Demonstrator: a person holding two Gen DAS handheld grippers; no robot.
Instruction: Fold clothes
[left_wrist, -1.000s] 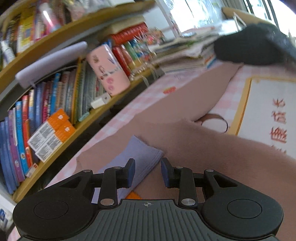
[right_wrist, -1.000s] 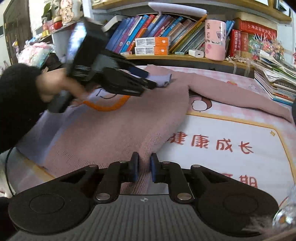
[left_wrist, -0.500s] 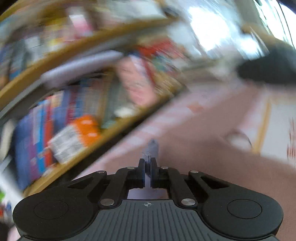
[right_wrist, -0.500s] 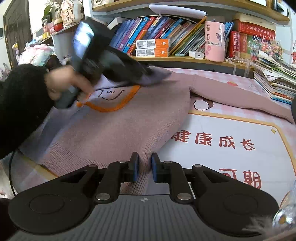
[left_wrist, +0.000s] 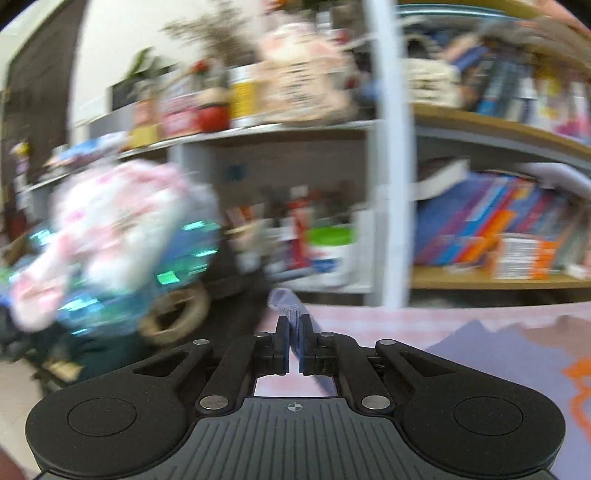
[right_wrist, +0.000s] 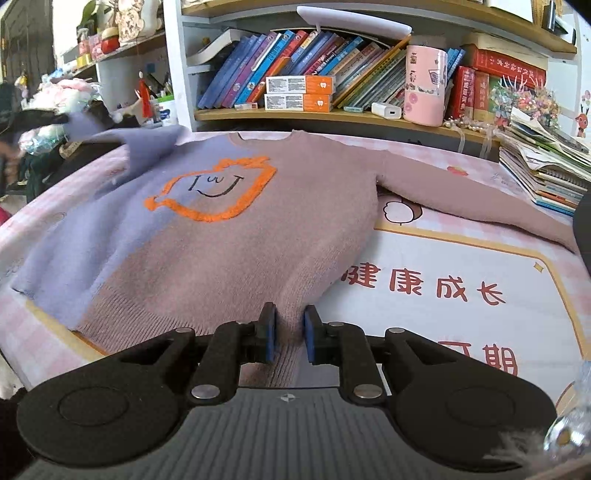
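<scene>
A mauve and lilac sweater (right_wrist: 236, 236) with an orange outlined face lies front up on the pink checked table (right_wrist: 480, 173). My right gripper (right_wrist: 290, 334) is shut on the sweater's hem at its lower right corner. My left gripper (left_wrist: 293, 345) is shut on the lilac sleeve cuff (left_wrist: 286, 308) and holds it out past the table's left side. In the right wrist view the lilac sleeve (right_wrist: 140, 138) stretches up to the far left, where the left gripper is blurred. The mauve sleeve (right_wrist: 461, 195) lies spread out to the right.
A bookshelf (right_wrist: 332, 114) with books, orange boxes and a pink cup (right_wrist: 424, 85) runs along the table's far edge. A stack of books (right_wrist: 543, 162) sits at the right. A printed mat (right_wrist: 461, 280) with red characters lies under the sweater. Cluttered shelves and bags (left_wrist: 110, 240) stand to the left.
My left gripper closed on the lilac cuff and swung it out to the left, unfolding the sleeve off the sweater's front. The right gripper stayed shut on the hem.
</scene>
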